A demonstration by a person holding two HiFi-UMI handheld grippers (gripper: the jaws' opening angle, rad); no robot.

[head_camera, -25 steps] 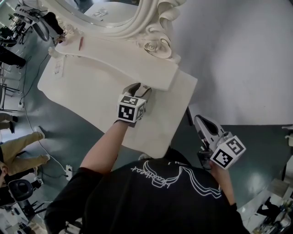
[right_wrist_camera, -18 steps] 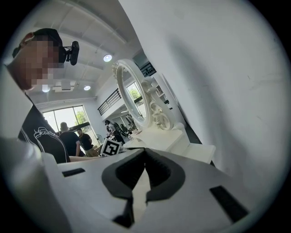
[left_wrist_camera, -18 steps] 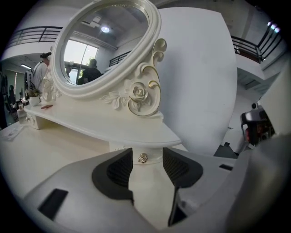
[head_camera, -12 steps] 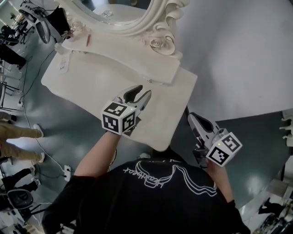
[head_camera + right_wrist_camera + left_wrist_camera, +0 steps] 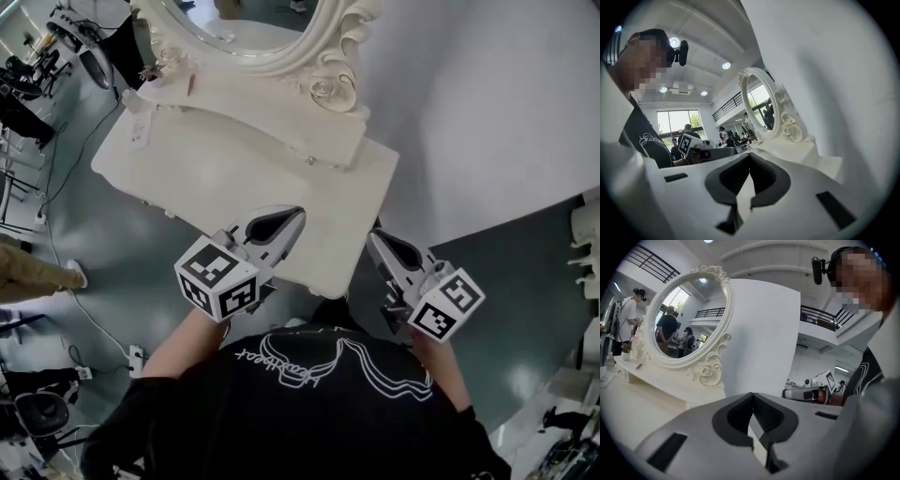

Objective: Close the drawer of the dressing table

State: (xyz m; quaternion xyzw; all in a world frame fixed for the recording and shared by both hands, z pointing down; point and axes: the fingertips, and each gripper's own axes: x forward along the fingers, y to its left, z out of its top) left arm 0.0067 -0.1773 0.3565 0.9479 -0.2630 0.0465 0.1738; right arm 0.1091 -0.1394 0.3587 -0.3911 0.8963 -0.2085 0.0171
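White dressing table (image 5: 234, 187), seen from above, standing on a grey-green floor (image 5: 141, 272) against a pale wall. A raised back shelf (image 5: 272, 117) runs along the rear of the tabletop and carries an oval mirror in a carved frame (image 5: 323, 89). On the shelf, near its left end, lies a small reddish-brown stick (image 5: 190, 84). A paper tag (image 5: 139, 134) lies flat on the tabletop at its left corner. A thin cable (image 5: 89, 309) trails over the floor to the table's left.

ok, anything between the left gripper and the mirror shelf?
No. In the head view the tabletop between the left gripper, whose jaws have just closed on nothing, and the raised shelf is bare.
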